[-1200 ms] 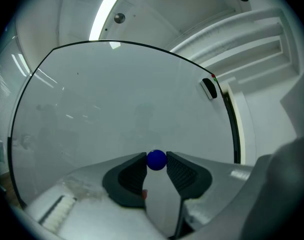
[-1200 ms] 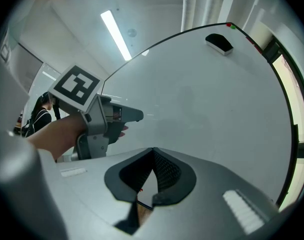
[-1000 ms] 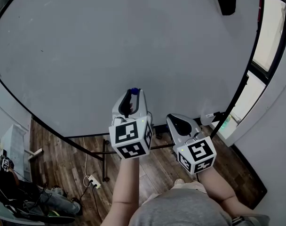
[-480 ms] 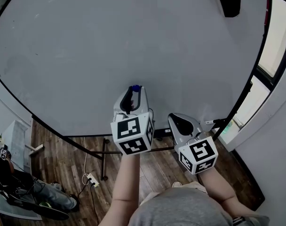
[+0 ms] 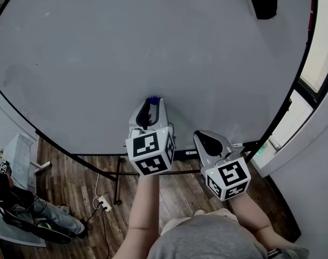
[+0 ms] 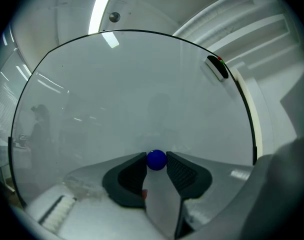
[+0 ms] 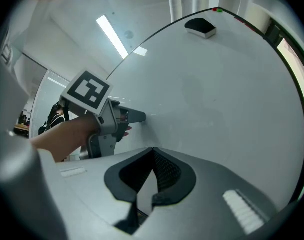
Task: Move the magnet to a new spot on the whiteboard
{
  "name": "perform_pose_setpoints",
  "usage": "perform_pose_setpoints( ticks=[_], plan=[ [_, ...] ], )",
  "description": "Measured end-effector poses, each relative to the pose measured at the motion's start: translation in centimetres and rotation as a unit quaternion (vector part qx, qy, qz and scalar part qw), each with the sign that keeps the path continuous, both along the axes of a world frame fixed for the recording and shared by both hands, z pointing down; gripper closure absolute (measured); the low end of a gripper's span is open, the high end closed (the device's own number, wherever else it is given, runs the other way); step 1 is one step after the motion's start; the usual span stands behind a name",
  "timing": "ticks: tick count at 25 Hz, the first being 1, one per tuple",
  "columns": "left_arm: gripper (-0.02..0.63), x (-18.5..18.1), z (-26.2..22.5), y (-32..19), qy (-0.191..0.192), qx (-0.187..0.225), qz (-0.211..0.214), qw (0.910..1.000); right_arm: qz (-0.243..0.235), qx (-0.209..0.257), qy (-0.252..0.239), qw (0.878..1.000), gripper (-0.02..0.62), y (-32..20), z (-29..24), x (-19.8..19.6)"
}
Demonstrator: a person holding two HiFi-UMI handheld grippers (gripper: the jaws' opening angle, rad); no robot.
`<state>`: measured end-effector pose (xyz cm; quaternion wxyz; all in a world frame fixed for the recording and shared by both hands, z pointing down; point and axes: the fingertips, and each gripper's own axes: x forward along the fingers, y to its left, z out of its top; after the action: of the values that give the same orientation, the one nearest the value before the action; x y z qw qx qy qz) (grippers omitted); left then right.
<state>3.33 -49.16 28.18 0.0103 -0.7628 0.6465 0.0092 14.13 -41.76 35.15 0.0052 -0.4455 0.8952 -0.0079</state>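
The left tool (image 5: 153,103) has hold of the magnet (image 6: 156,160): its jaws stand partly apart, with the ribbed pads pressing on either side of the magnet at their very tips. The right tool (image 7: 153,154) hangs to the right of it and a little nearer the person, jaws brought together with nothing between them. The magnet is at the lower middle of the whiteboard (image 5: 153,42), not far above its bottom edge, with the tool tips close up against the board face. Whether the magnet actually touches the surface cannot be determined from any view. Judgement: the pickup is done and the magnet is in hand. Seating it at the new spot, opening the jaws and drawing the tool away are outstanding. The magnet is a small, round, deep blue piece with a smooth, slightly glossy surface, about as wide as the gap between the pads. A dark eraser (image 7: 200,27) sits far off at the board's upper right, well apart from the work.
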Motion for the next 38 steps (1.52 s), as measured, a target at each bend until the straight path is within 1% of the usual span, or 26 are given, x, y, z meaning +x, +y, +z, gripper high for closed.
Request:
perform_pose_setpoints(
  ticks=[7,12,17,23,27,34,38],
  plan=[
    [0.471,-0.2,0.0,-0.4,-0.004,0.007,-0.018,0.9998,-0.007,-0.003,-0.005,1.0,0.597,-0.8,0.3,0.9],
    [0.471,-0.1,0.0,-0.5,-0.011,0.013,-0.03,0.9994,-0.015,-0.002,-0.005,1.0,0.597,-1.3,0.4,0.8],
    [0.471,-0.1,0.1,-0.2,-0.013,0.014,-0.028,0.9994,-0.022,-0.003,-0.004,1.0,0.597,-1.4,0.4,0.5],
    [0.46,-0.3,0.8,0.6,-0.01,0.005,-0.026,0.9996,-0.024,-0.005,-0.002,1.0,0.597,-1.0,0.4,0.3],
    [0.46,-0.8,1.5,1.9,-0.008,-0.003,-0.027,0.9996,-0.02,-0.011,-0.003,1.0,0.597,-0.5,0.8,0.4],
    [0.46,-2.6,3.6,5.9,0.006,-0.027,-0.037,0.999,-0.02,-0.016,0.003,1.0,0.597,2.1,1.0,-0.3],
    [0.461,-3.2,4.6,8.6,0.015,-0.034,-0.026,0.999,-0.023,-0.019,0.003,1.0,0.597,4.2,0.9,-1.1]
  ],
)
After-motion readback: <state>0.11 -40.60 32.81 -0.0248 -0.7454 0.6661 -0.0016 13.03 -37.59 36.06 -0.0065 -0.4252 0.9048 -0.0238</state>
